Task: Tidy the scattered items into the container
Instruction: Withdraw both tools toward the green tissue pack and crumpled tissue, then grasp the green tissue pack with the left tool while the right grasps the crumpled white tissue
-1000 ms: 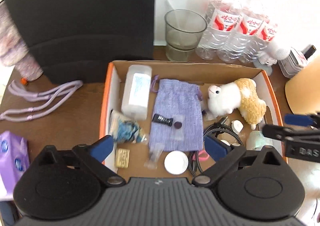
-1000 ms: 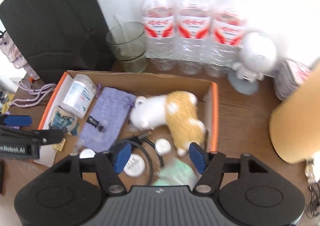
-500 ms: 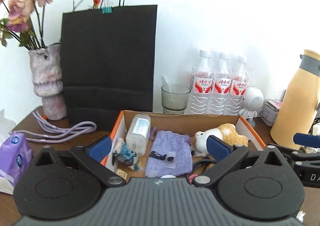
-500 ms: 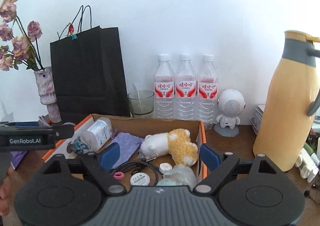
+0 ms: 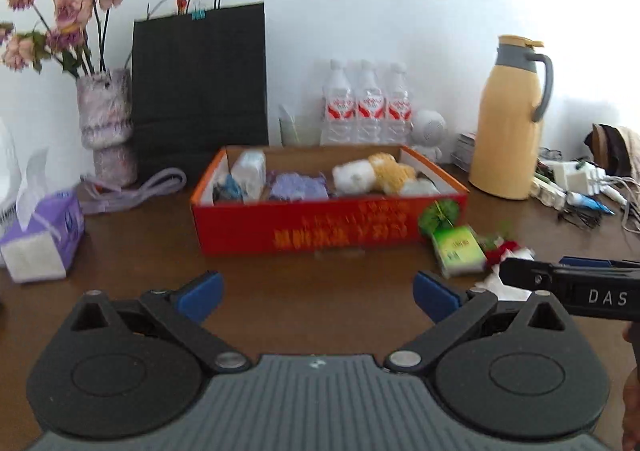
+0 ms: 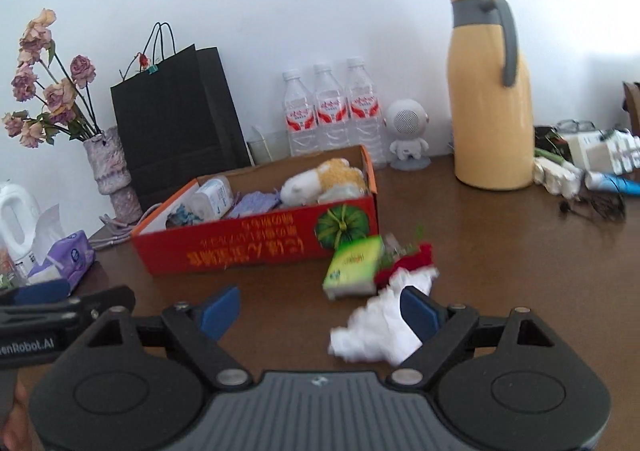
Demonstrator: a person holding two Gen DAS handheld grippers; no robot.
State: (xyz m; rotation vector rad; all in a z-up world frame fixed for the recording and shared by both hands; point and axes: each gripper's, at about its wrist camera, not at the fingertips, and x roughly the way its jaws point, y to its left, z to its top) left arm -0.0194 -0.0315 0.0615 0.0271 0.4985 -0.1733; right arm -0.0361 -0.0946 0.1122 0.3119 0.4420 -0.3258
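Both tools withdrawn from above box (image 5: 328, 225) since 1 s ago. Left tool (image 5: 318, 293), right tool (image 6: 320, 309): released, empty. Green pack (image 6: 352, 265), white tissue (image 6: 380, 327), red item (image 6: 408, 259) remain on tabletop (image 5: 280, 283); collect next.

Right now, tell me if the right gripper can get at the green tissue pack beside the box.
Probably yes. The right gripper is open, and the green tissue pack lies just ahead on bare table; only the crumpled white tissue sits close by, not over it.
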